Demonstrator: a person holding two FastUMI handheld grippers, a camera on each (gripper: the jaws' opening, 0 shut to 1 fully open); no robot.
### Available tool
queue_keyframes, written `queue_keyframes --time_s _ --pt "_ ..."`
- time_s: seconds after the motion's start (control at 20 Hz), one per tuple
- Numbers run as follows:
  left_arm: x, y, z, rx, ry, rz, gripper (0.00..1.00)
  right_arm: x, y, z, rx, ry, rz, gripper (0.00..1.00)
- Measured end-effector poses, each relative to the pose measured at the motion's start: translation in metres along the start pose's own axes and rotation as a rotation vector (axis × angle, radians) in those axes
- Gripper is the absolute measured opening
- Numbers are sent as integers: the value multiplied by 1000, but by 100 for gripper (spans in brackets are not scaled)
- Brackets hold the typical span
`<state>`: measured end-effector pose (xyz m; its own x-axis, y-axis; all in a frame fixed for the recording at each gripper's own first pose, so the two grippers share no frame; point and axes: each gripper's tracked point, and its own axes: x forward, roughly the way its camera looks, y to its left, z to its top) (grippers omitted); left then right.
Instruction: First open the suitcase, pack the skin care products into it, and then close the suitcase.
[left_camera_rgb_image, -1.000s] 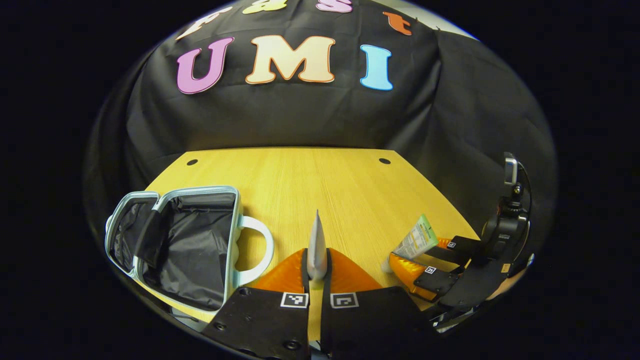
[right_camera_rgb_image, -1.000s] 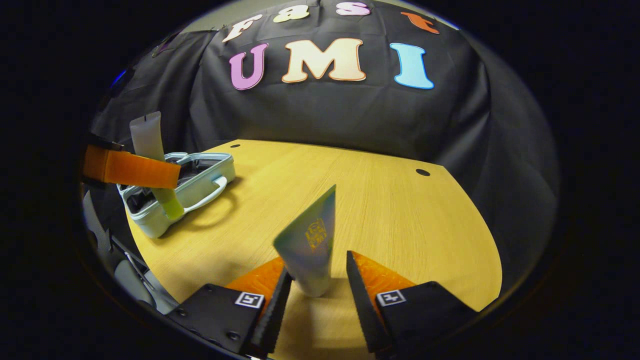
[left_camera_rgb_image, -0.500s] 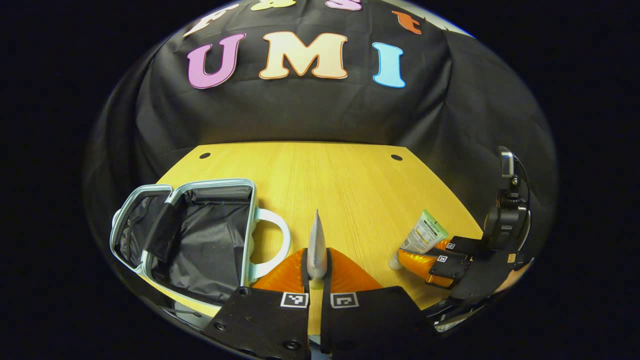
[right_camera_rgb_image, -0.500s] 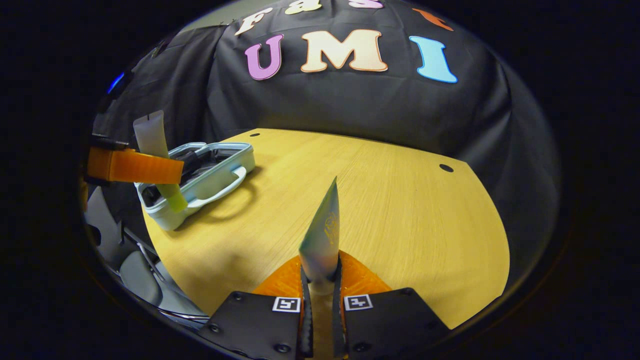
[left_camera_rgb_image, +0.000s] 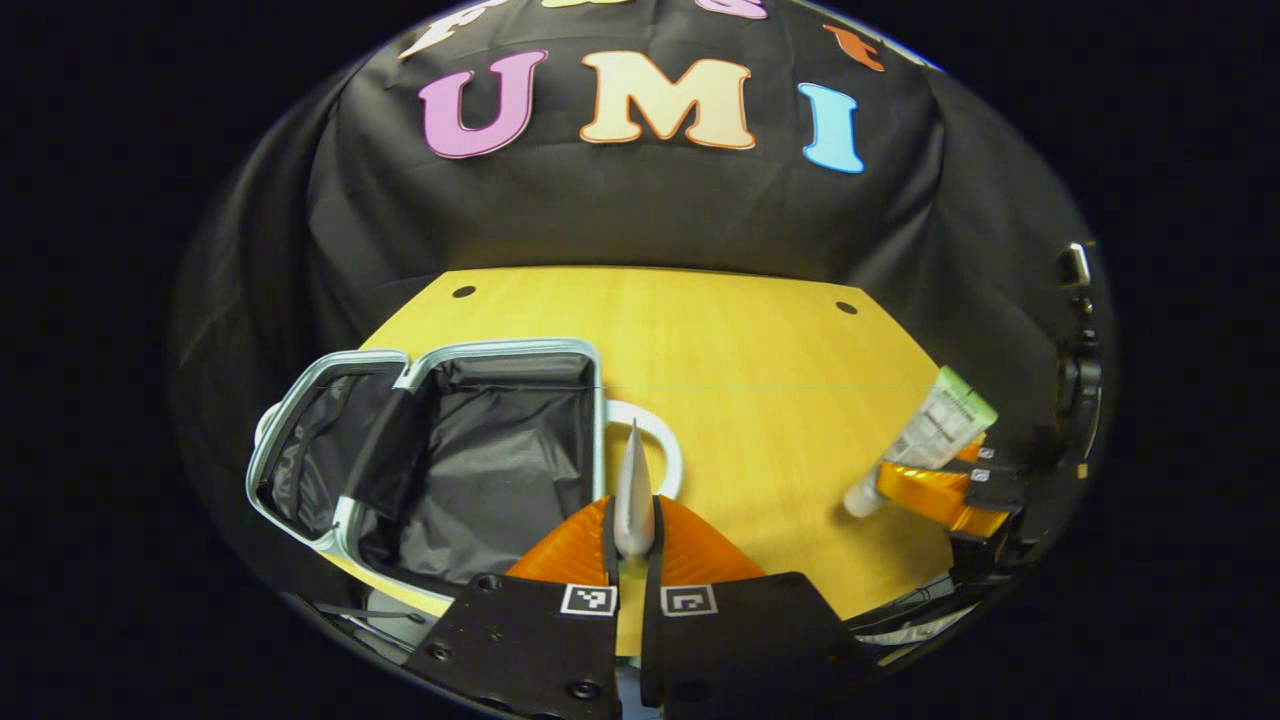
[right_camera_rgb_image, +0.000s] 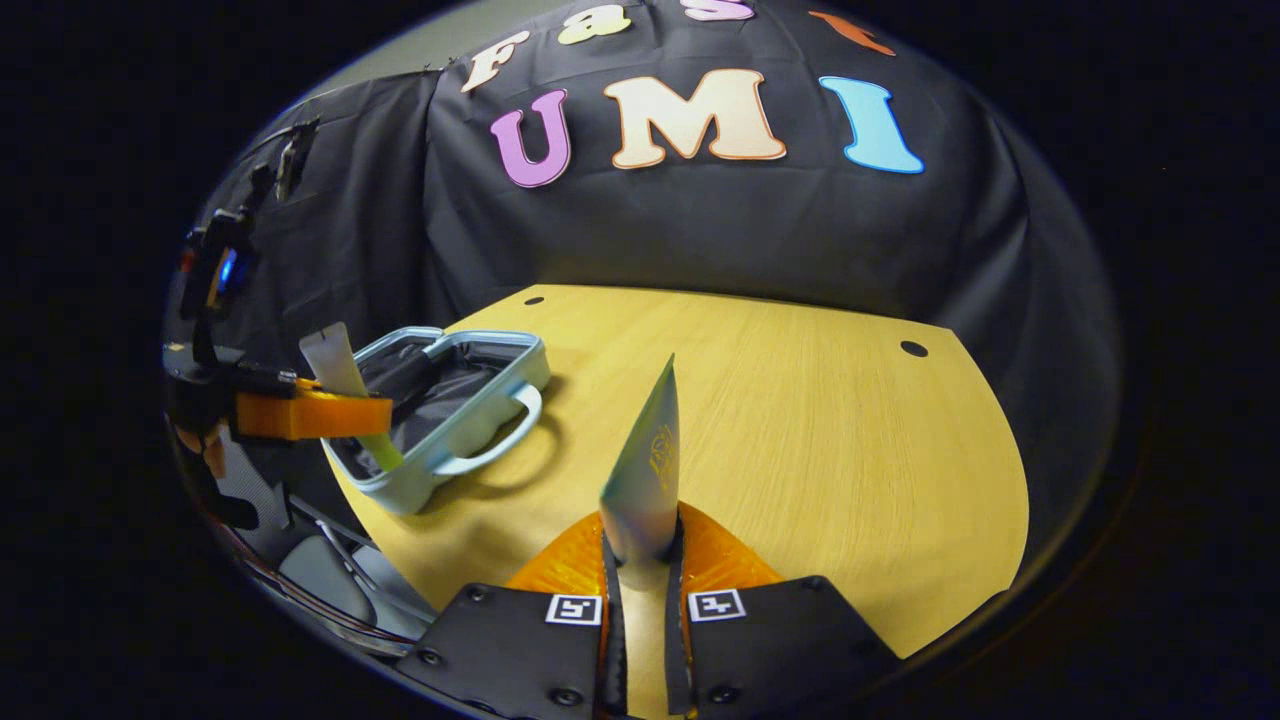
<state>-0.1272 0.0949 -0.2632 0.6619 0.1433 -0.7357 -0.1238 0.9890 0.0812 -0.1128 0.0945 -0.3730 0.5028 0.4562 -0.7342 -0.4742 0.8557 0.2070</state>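
A pale blue suitcase (left_camera_rgb_image: 345, 510) lies open on the wooden table, its black lining showing and its white handle (left_camera_rgb_image: 662, 452) toward the middle. My left gripper (left_camera_rgb_image: 632, 540) is shut on a grey-white tube (left_camera_rgb_image: 633, 490), held edge-on just right of the suitcase. In the right gripper view that tube (right_camera_rgb_image: 335, 365) hangs over the suitcase (right_camera_rgb_image: 415, 480) near its front end. My right gripper (right_camera_rgb_image: 642, 545) is shut on a green-capped white tube (right_camera_rgb_image: 648, 475), raised above the table. The left gripper view has it (left_camera_rgb_image: 930, 435) at far right, tilted.
The wooden table (right_camera_rgb_image: 800, 420) stretches to the back wall, with two small dark holes (right_camera_rgb_image: 912, 348) near its far corners. Grey floor items (right_camera_rgb_image: 330, 590) lie below the table's near-left edge.
My right gripper closed on the green-capped tube and lifted it off the table. My left gripper carried its tube toward the open suitcase, which now lies closer under it.
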Motion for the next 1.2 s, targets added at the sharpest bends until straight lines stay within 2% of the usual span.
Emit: queue_keyframes --time_s 0.15,0.3,0.6,0.95,1.05,1.1,1.2 --pt "5 37 -6 -30 43 3 2 1 21 21 10 -4 -14 17" --pt "10 81 -10 -19 94 29 2 7 67 41 28 -11 15 17" --pt "37 138 -34 23 201 -2 2 37 154 60 83 12 48 17" --pt "61 157 -63 80 289 -117 2 65 223 53 86 69 0 17" --pt "68 156 -55 87 265 -149 2 69 237 46 89 95 -9 17" --pt "71 157 -53 89 264 -158 3 72 243 45 89 104 -8 12" --pt "76 159 -46 46 240 -157 11 76 251 39 83 142 -5 17"
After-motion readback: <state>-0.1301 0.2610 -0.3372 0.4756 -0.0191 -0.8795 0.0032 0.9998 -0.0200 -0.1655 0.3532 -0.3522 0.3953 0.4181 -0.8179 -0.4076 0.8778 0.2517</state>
